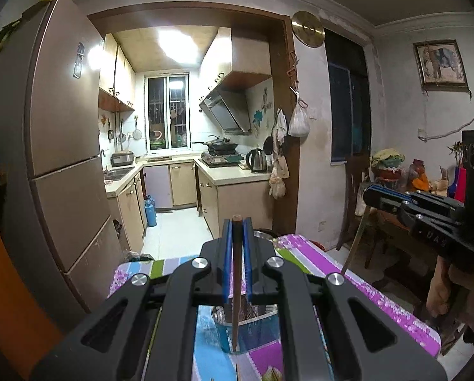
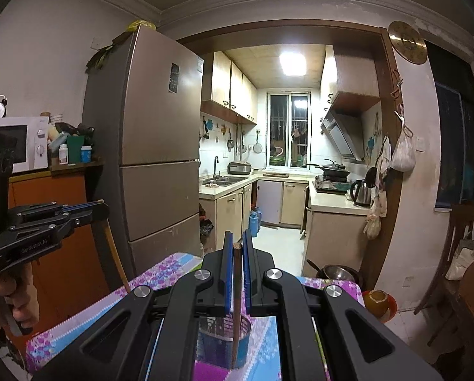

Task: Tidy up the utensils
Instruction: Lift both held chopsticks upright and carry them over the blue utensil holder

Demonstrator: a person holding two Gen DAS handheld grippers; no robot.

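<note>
My left gripper (image 1: 237,222) is shut on a brown chopstick (image 1: 236,285) that hangs down toward a perforated metal utensil holder (image 1: 249,316) on the table. My right gripper (image 2: 237,244) is likewise shut on a second brown chopstick (image 2: 236,301), whose tip hangs in front of the same holder (image 2: 221,339). Each gripper also shows in the other's view: the right gripper (image 1: 369,193) with its chopstick (image 1: 353,247) slanting down, and the left gripper (image 2: 100,208) with its chopstick (image 2: 116,254). Both are raised above the table.
The table wears a purple floral cloth (image 1: 380,298). A tall fridge (image 2: 154,158) stands beyond it on the left, beside an orange cabinet (image 2: 62,238) with a microwave. A metal bowl (image 2: 338,273) sits past the table's far edge. Wooden chairs (image 1: 357,209) stand to the right.
</note>
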